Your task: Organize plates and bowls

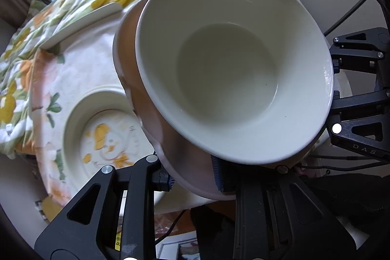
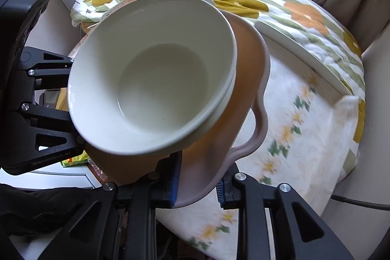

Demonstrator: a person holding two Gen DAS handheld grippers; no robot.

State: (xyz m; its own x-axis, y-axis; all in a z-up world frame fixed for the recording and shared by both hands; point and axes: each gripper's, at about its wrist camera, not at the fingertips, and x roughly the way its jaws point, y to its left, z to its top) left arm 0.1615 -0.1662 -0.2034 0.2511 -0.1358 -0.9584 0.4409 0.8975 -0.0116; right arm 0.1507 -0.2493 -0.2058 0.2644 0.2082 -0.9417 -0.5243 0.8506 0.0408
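Both tongs [image 1: 192, 177] [image 2: 197, 184] clamped on wavy-rimmed pink plate [image 2: 248, 89] bearing stacked white bowls [image 1: 226, 70].

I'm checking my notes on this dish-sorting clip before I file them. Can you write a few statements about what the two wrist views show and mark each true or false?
1. The white bowl sits inside the pink dish. True.
2. Only the left gripper holds the pink dish. False: the right gripper clamps its rim too.
3. The white bowl is full of food. False: it is empty.
4. A patterned plate lies on the floral cloth below the lifted dishes. True.
5. The white bowl lies upside down. False: its opening faces both cameras.
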